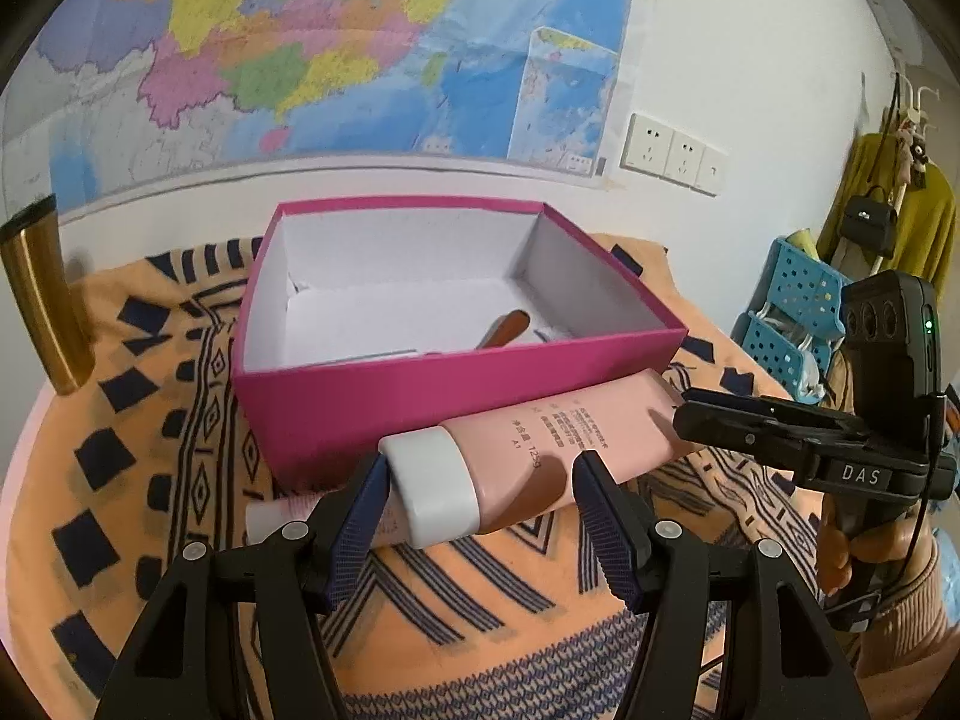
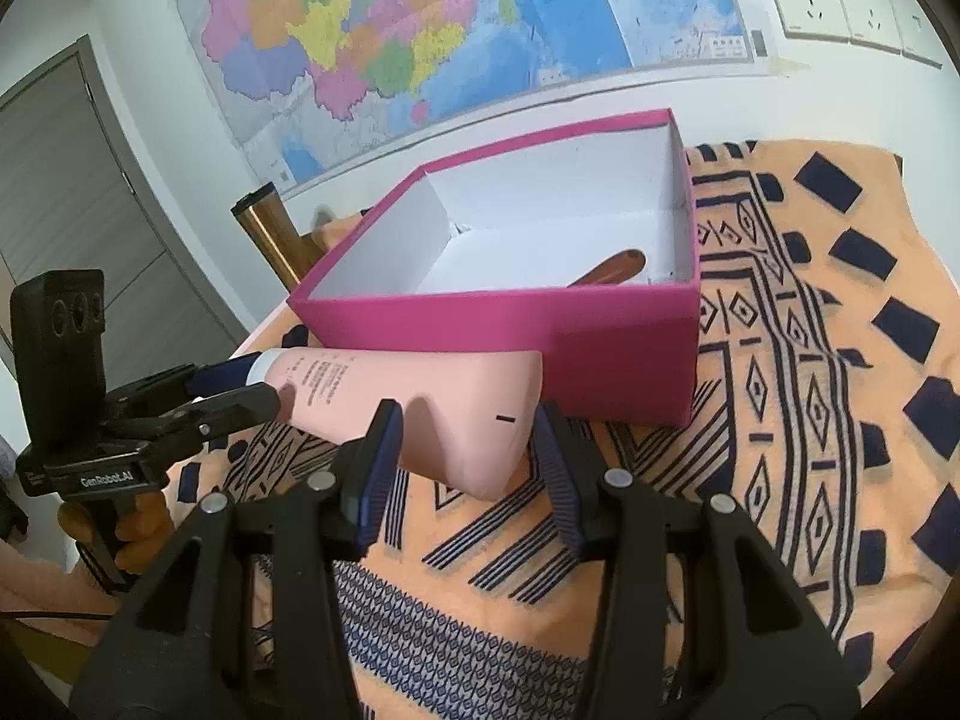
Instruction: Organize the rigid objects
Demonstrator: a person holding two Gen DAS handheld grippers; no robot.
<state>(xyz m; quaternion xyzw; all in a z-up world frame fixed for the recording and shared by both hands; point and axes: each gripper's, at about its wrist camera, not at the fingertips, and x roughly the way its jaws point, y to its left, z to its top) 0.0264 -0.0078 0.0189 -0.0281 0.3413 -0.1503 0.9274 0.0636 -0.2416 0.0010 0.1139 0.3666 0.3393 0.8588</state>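
Orange patterned cloth (image 2: 810,360) covers the tabletop, map on the wall behind. Closest in, the left gripper (image 1: 477,501) looks clamped on the white cap end of the pink tube (image 1: 540,450), and the right gripper (image 2: 465,450) looks clamped on its flat crimped tail, so both share 1 tube. Just past the fingers sits the open pink box (image 1: 420,396), a brown item inside. Tube's probably light, squishy mid-body, slick plastic, so the ends look like the safest places to hold.

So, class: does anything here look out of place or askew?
Yes. The pink tube is slanted outside the magenta box, held at both ends by the left hand-held gripper and right hand-held gripper. A smaller pink tube lies beneath it.
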